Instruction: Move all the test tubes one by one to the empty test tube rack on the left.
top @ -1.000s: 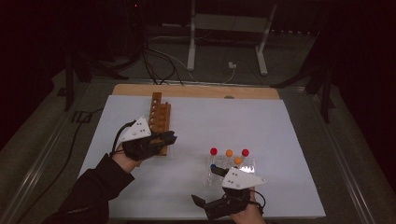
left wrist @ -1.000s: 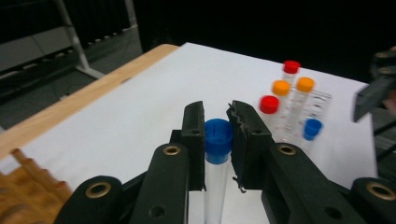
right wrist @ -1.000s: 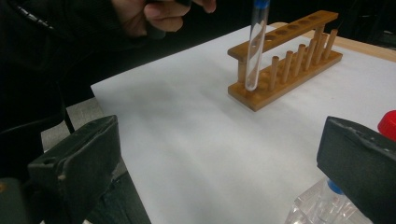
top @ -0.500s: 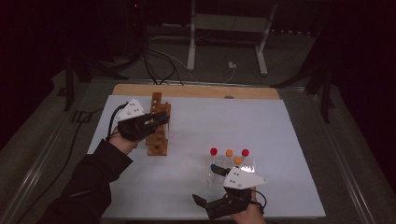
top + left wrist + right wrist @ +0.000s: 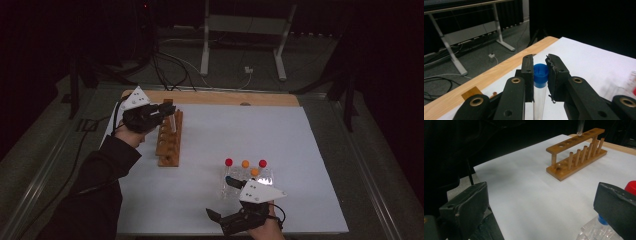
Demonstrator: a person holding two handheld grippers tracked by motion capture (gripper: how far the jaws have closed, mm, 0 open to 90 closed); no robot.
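The left gripper (image 5: 541, 68) pinches a clear tube with a blue cap (image 5: 540, 75) between its jaws, above the wooden rack (image 5: 169, 139). The right gripper (image 5: 544, 207) has its jaws wide apart with nothing between them.

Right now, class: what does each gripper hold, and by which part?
The left gripper holds a blue-capped test tube just below its cap. The right gripper holds nothing.

Clear test tube (image 5: 539, 100) with a blue screw cap (image 5: 541, 72), upright, clamped just below the cap between the two black fingers (image 5: 528, 75) of the left gripper (image 5: 540, 71). The cap top rises level with the fingertips; the glass body hangs below them.
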